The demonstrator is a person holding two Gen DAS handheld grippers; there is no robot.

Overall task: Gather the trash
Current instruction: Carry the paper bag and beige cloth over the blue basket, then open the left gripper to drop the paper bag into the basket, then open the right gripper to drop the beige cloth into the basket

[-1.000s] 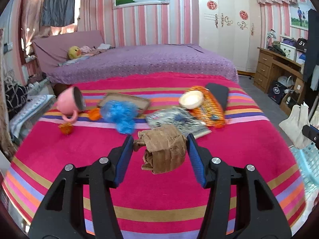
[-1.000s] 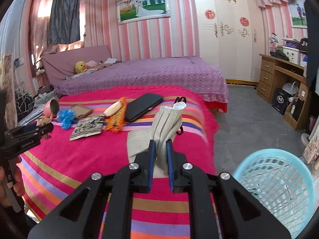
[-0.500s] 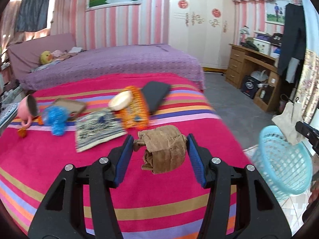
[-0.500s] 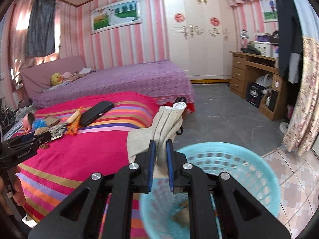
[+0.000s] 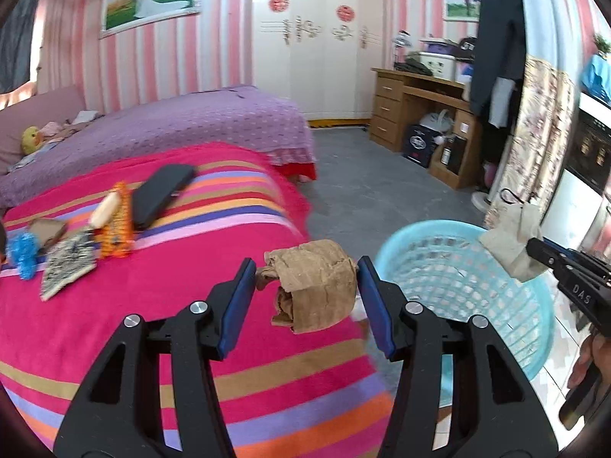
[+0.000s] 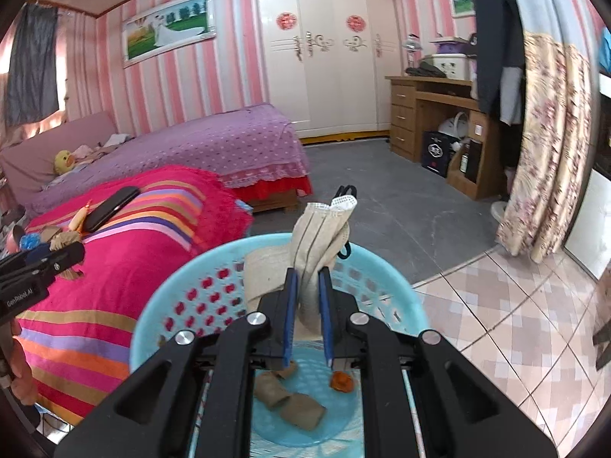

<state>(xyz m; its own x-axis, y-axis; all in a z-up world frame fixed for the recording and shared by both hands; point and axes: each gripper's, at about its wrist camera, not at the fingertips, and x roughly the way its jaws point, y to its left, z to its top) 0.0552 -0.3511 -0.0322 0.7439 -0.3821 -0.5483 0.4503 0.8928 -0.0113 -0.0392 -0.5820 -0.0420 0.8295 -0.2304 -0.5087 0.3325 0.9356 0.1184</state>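
Jaws of the right gripper (image 6: 306, 297) were pinched narrow on a beige face mask (image 6: 320, 236), held directly above the light blue basket (image 6: 183, 278), where brown scraps (image 6: 290, 404) and an orange bit (image 6: 341, 381) lay on the bottom. The left gripper (image 5: 307, 299) had its jaws set wide around a crumpled brown paper wad (image 5: 315, 286), gripping it over the edge of the striped bed (image 5: 152, 305), just beside the basket.
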